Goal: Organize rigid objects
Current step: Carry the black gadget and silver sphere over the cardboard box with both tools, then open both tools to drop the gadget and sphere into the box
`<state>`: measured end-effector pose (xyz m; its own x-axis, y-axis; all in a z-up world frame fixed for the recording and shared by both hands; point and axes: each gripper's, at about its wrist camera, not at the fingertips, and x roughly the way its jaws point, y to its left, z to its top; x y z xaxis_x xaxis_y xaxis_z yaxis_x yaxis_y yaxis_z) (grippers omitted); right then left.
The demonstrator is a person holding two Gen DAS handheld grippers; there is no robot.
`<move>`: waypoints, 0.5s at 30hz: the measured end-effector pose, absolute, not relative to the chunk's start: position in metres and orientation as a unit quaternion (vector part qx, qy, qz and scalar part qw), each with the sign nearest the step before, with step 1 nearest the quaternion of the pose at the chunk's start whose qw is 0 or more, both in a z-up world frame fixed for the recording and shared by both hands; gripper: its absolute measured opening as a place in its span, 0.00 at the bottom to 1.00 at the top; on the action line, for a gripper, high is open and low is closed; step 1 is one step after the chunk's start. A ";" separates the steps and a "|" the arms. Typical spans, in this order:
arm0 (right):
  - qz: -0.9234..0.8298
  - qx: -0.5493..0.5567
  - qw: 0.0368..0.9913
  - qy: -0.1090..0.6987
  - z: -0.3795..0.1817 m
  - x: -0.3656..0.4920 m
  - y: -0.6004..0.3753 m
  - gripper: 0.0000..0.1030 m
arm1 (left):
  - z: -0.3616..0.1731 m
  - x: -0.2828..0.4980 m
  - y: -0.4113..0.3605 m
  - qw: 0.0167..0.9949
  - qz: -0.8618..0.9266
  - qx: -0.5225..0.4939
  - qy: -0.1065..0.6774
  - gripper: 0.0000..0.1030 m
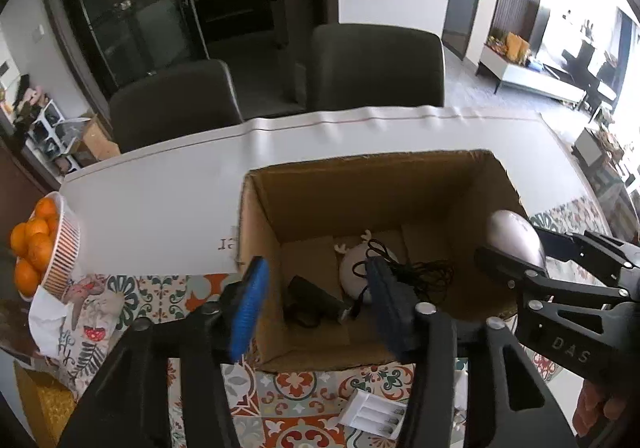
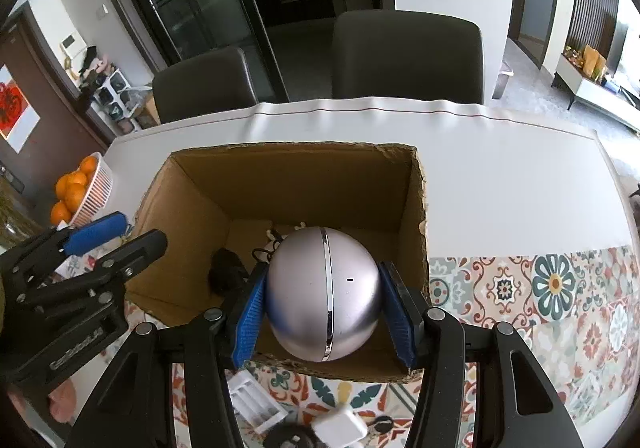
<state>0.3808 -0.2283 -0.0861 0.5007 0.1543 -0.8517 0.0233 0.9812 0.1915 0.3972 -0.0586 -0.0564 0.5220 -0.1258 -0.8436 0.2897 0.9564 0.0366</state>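
An open cardboard box point(image 1: 260, 232) point(image 2: 416, 208) stands on the table. My right gripper point(image 2: 326, 308) is shut on a silver ball-shaped device point(image 2: 320, 288) and holds it over the box's near right part; it also shows in the left wrist view point(image 1: 514, 244). My left gripper point(image 1: 316, 308) is open and empty, above the box's near left corner. Inside the box lie a white round gadget with antlers point(image 1: 352, 272), a black cable point(image 1: 420, 272) and a black adapter point(image 1: 312, 304).
A white battery holder point(image 1: 372, 412) point(image 2: 256, 400) lies on the patterned cloth point(image 2: 540, 296) in front of the box, with a white plug point(image 2: 340, 428) beside it. A basket of oranges point(image 1: 44, 248) sits at the left table edge. Two dark chairs point(image 1: 376, 64) stand behind.
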 end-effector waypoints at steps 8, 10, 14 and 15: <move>0.004 0.059 0.885 0.463 -0.062 0.359 -0.224 0.65 | -0.043 0.377 -0.050 0.880 -0.109 0.089 0.453 0.66; 0.000 0.054 0.891 0.451 -0.055 0.351 -0.223 0.66 | -0.039 0.370 -0.049 0.883 -0.114 0.085 0.448 0.67; -0.012 0.040 0.903 0.427 -0.041 0.331 -0.221 0.70 | -0.032 0.355 -0.047 0.889 -0.115 0.088 0.434 0.73; -0.014 0.041 0.905 0.423 -0.039 0.327 -0.221 0.70 | -0.030 0.351 -0.046 0.891 -0.115 0.087 0.431 0.74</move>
<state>0.3270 -0.2213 -0.0386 0.6419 0.0095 -0.7667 0.0594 0.9963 0.0620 0.3510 -0.0459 -0.0300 0.6018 -0.1308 -0.7879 0.2804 0.9583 0.0551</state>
